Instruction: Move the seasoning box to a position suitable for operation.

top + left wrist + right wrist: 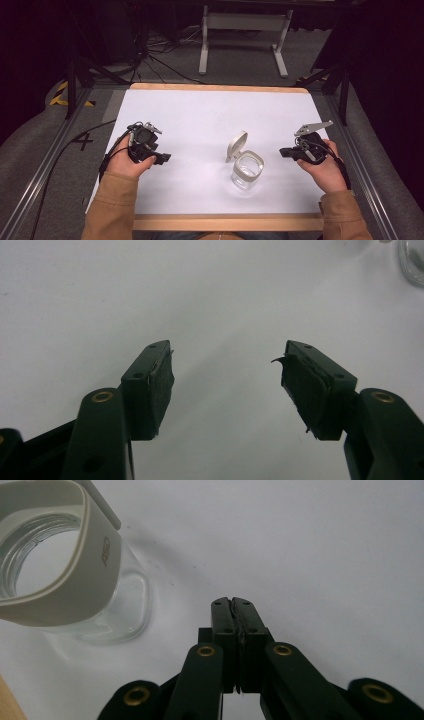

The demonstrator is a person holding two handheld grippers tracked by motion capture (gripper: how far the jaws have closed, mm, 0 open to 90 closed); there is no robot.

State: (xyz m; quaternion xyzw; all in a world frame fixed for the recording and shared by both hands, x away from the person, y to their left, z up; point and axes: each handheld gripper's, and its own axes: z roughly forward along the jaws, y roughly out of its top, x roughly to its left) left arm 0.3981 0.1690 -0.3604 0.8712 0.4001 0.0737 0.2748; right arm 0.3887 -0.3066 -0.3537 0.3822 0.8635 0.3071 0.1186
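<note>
The left tool [227, 372] stands wide and empty over bare white counter [200, 110]; the right tool [234, 611] is pressed closed on nothing. Between them, nearer the right, sits the clear glass jar [247, 170] with its grey hinged lid [236, 145] flipped open — untouched. Probably an approach step: the right tool must open before gripping.

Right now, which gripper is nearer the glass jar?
Right. The right gripper sits just beside the jar, jaws shut and pointing at it. The left gripper is farther off across the table, jaws open.
</note>
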